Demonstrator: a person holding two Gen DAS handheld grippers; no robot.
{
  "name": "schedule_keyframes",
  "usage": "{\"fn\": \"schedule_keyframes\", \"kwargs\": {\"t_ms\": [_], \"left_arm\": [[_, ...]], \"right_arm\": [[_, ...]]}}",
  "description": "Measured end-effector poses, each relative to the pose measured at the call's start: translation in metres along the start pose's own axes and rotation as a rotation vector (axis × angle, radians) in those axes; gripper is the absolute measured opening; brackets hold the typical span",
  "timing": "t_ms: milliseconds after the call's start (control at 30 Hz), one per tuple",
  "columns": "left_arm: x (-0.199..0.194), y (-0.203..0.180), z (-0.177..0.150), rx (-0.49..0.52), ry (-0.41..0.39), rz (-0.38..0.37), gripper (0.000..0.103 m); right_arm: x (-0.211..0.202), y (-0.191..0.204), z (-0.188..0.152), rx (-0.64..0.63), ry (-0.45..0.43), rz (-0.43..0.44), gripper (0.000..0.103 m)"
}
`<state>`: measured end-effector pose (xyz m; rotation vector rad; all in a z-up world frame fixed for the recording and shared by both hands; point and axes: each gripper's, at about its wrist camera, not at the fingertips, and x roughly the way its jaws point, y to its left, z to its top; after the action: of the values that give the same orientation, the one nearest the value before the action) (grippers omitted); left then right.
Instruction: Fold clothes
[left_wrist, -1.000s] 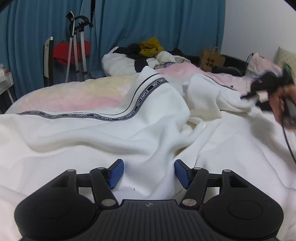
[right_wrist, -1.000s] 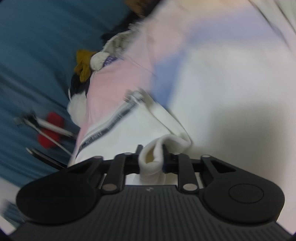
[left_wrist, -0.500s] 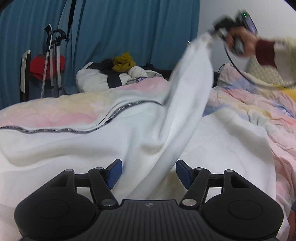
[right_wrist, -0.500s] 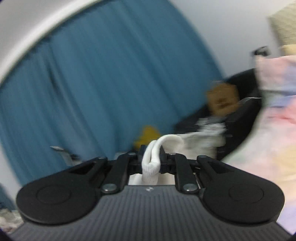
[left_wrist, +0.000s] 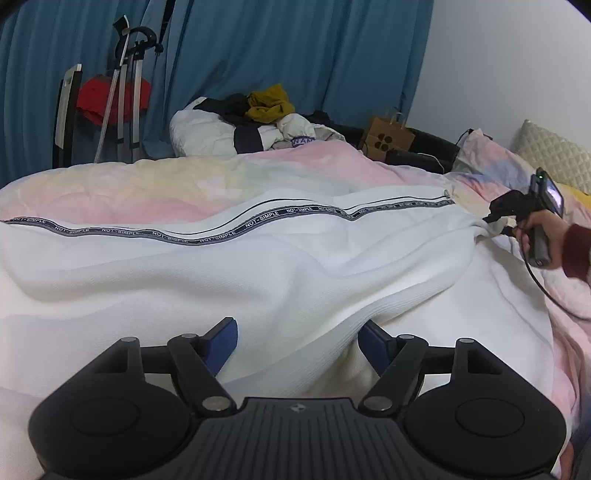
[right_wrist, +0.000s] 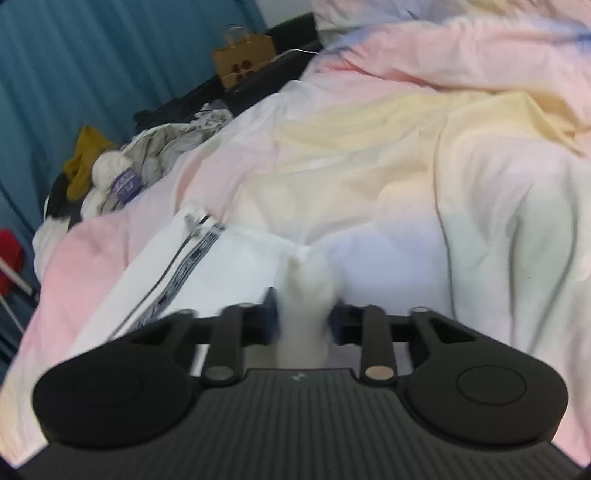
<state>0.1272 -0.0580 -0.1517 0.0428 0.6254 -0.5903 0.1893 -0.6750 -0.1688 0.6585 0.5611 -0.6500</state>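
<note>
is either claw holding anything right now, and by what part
The right claw has a bunched white cuff-like end of the white garment between its opening jaws, letting go. The left claw straddles a fold of it, jaws opening, not gripping.

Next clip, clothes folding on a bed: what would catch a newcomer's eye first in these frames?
A big white garment with a grey lettered stripe sprawls across the pastel duvet, filling the left wrist view. At its far right corner the right gripper has jaws opening around a bunched white end of it. Behind, blue curtains back a pile of clothes at the bed's far edge.
</note>
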Motion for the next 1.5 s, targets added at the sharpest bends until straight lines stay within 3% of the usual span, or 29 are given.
{"fn": "schedule_keyframes", "kwargs": {"t_ms": [33,133,300,400,500,667,800,933,1033,1133,1233,1333,1433,1500], "left_arm": [[-0.001,0.001,0.001,-0.004,0.000,0.001,0.075],[-0.003,0.002,0.002,-0.012,0.004,0.014,0.076],[-0.016,0.001,0.003,-0.021,-0.002,0.034,0.076],[-0.030,0.002,0.004,-0.040,-0.020,0.051,0.077],[-0.044,0.009,0.006,-0.075,-0.022,0.100,0.078],[-0.077,0.038,0.009,-0.121,-0.042,0.216,0.078],[-0.099,0.080,0.030,-0.134,-0.055,0.363,0.079],[-0.107,0.142,0.054,-0.178,-0.056,0.549,0.086],[-0.102,0.186,0.061,-0.165,-0.013,0.606,0.100],[-0.091,0.216,0.063,-0.106,0.042,0.639,0.101],[-0.075,0.245,0.062,-0.125,0.114,0.610,0.101],[-0.057,0.261,0.062,-0.158,0.151,0.534,0.091],[-0.038,0.268,0.065,-0.183,0.182,0.548,0.075],[-0.031,0.270,0.067,-0.198,0.184,0.616,0.049]], "right_arm": [[-0.009,0.007,-0.005,-0.029,-0.003,0.006,0.072],[-0.038,0.023,-0.023,-0.117,-0.023,0.031,0.083],[-0.101,0.050,-0.058,-0.213,-0.024,0.076,0.083],[-0.148,0.067,-0.089,-0.198,-0.005,0.147,0.083],[-0.194,0.081,-0.123,-0.169,0.026,0.242,0.083],[-0.254,0.092,-0.182,-0.208,0.004,0.352,0.083],[-0.261,0.106,-0.213,-0.321,0.032,0.344,0.083],[-0.248,0.112,-0.222,-0.363,0.014,0.307,0.083],[-0.231,0.113,-0.226,-0.356,0.044,0.314,0.083],[-0.221,0.114,-0.227,-0.326,0.069,0.336,0.083],[-0.216,0.115,-0.225,-0.304,0.066,0.362,0.083],[-0.207,0.117,-0.225,-0.291,0.075,0.372,0.083],[-0.196,0.118,-0.227,-0.286,0.096,0.367,0.083],[-0.189,0.119,-0.227,-0.281,0.109,0.362,0.083]]}}
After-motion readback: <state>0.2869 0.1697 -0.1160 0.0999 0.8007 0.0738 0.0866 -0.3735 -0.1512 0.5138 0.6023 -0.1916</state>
